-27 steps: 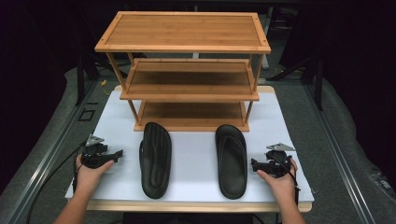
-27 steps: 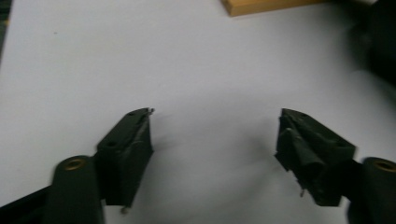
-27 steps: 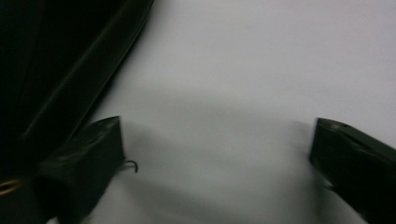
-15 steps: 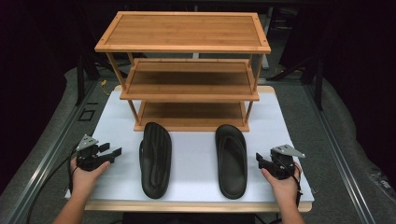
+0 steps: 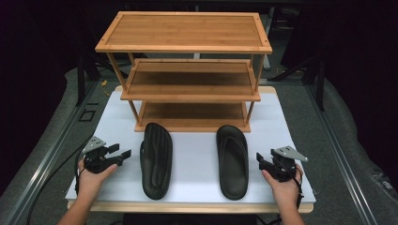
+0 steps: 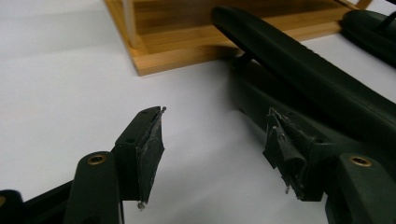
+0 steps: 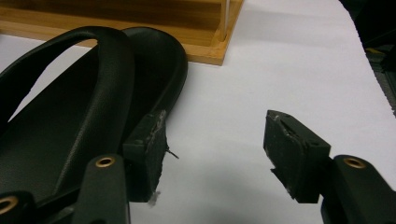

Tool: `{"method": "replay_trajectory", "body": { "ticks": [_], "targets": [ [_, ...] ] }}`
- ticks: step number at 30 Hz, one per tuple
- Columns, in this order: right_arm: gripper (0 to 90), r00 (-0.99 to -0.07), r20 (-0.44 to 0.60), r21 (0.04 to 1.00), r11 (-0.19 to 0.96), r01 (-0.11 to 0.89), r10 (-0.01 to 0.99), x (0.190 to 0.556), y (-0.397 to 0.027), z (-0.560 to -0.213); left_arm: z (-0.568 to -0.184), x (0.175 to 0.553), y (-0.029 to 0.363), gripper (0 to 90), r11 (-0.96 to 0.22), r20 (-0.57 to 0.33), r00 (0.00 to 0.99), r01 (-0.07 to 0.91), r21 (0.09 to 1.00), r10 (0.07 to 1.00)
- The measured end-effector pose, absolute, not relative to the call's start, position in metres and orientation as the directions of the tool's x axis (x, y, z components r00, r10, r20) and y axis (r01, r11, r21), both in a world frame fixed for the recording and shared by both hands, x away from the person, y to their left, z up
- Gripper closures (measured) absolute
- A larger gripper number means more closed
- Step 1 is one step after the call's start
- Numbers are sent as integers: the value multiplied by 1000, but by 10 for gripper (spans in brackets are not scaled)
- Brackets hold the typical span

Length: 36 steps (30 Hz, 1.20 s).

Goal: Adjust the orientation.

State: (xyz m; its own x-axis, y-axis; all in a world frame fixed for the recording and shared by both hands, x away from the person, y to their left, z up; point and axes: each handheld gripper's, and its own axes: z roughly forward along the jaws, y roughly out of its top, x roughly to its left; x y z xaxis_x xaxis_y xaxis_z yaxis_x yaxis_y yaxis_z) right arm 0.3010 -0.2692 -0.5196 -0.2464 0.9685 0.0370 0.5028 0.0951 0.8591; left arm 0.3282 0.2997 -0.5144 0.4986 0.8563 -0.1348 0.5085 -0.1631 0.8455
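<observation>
On the white tabletop point(image 5: 112, 117), 2 black sandals are lying side by side, just in front of the wooden shoe rack point(image 5: 187, 70), which is serving as the landmark. Seen from above, the left sandal point(image 5: 156, 159) is lying sole up in front of the rack's left half, its toe end nearly touching the bottom shelf. The right sandal point(image 5: 232, 160) is lying strap up in front of the rack's right half, a little apart from the base.

Just left of the left sandal, the left tool point(image 5: 119, 154) is resting in a hand point(image 5: 91, 176), pointing toward that sandal with its jaws standing wide and nothing between them; in the left gripper view one pad point(image 6: 152, 156) is sitting beside the sandal's edge point(image 6: 308, 79).

Just right of the right sandal, the right tool point(image 5: 259, 160) is sitting in the other hand point(image 5: 284, 187), also gaping wide and gripping nothing. In the right gripper view its left pad point(image 7: 154, 154) is sitting close against that sandal's rim point(image 7: 93, 93).
</observation>
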Motion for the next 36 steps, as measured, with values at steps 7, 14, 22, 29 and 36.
{"method": "replay_trajectory", "body": {
  "ticks": [7,14,22,29,36],
  "targets": [
    [415,-252,49,849,92,520,967,300,-270,-519,-513,326,283,358,-191,-132,544,496,847,828],
    [409,-257,52,848,93,522,965,302,-269,-521,-514,326,274,334,-207,-132,568,492,846,812],
    [410,-251,71,844,76,530,965,302,-270,-522,-512,325,270,346,-188,-155,570,497,847,807],
    [410,-234,97,840,47,540,967,303,-272,-523,-503,328,257,334,-169,-183,589,492,854,787],
    [410,-230,123,833,25,552,965,305,-274,-526,-491,332,237,326,-175,-180,612,475,863,770]
  ]
}}
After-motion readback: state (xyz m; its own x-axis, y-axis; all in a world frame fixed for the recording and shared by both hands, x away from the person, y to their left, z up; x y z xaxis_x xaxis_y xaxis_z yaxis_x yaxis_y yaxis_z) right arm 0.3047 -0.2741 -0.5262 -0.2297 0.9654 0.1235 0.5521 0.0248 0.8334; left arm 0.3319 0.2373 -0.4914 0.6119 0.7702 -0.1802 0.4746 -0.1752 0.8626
